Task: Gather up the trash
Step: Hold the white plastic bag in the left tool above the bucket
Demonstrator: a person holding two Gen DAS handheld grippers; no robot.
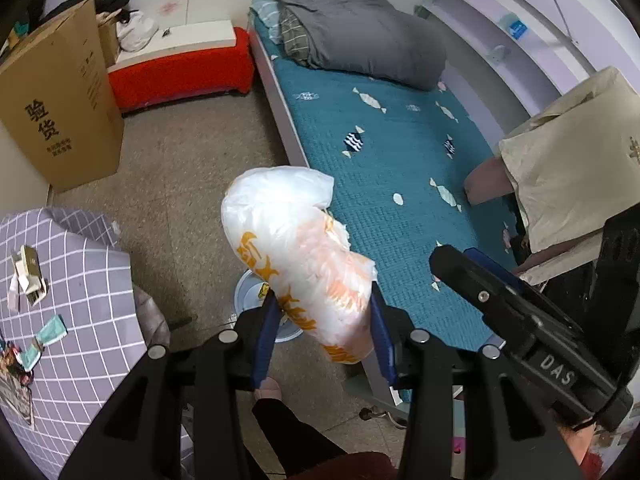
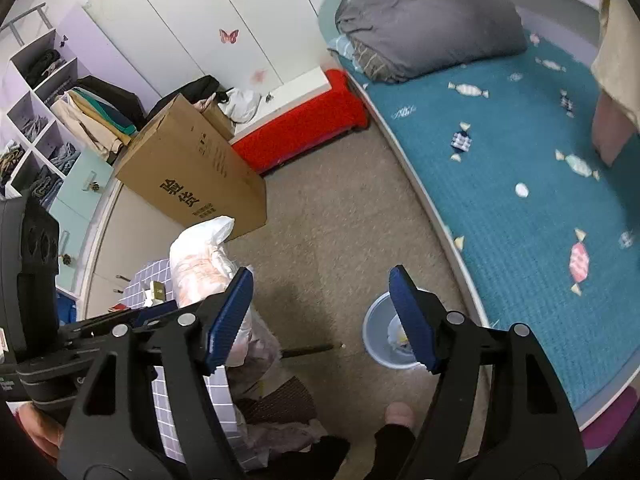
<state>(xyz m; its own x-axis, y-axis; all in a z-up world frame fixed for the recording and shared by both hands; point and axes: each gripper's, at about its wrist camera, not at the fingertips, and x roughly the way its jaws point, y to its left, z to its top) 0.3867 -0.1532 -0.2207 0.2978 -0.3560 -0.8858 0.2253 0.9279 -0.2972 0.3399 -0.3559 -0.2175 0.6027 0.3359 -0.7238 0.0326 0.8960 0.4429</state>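
Note:
My left gripper (image 1: 324, 312) is shut on a crumpled white plastic bag with orange print (image 1: 296, 248) and holds it up in the air above a pale blue waste bin (image 1: 248, 292), which the bag mostly hides. The bag also shows in the right wrist view (image 2: 200, 264), at the left beside my left gripper. My right gripper (image 2: 320, 300) is open and empty, high above the floor. Its right finger partly covers the waste bin (image 2: 378, 334), which holds some scraps. Small wrappers (image 1: 50, 332) and a small carton (image 1: 30, 272) lie on the checked table (image 1: 92, 280).
A bed with a teal cover (image 1: 400, 160) and a grey duvet (image 1: 360, 28) runs along the right. A large cardboard box (image 2: 192, 176) and a red bench (image 2: 300, 132) stand at the far wall. A chair with beige cloth (image 1: 568, 160) is at the right. My feet (image 2: 398, 414) show below.

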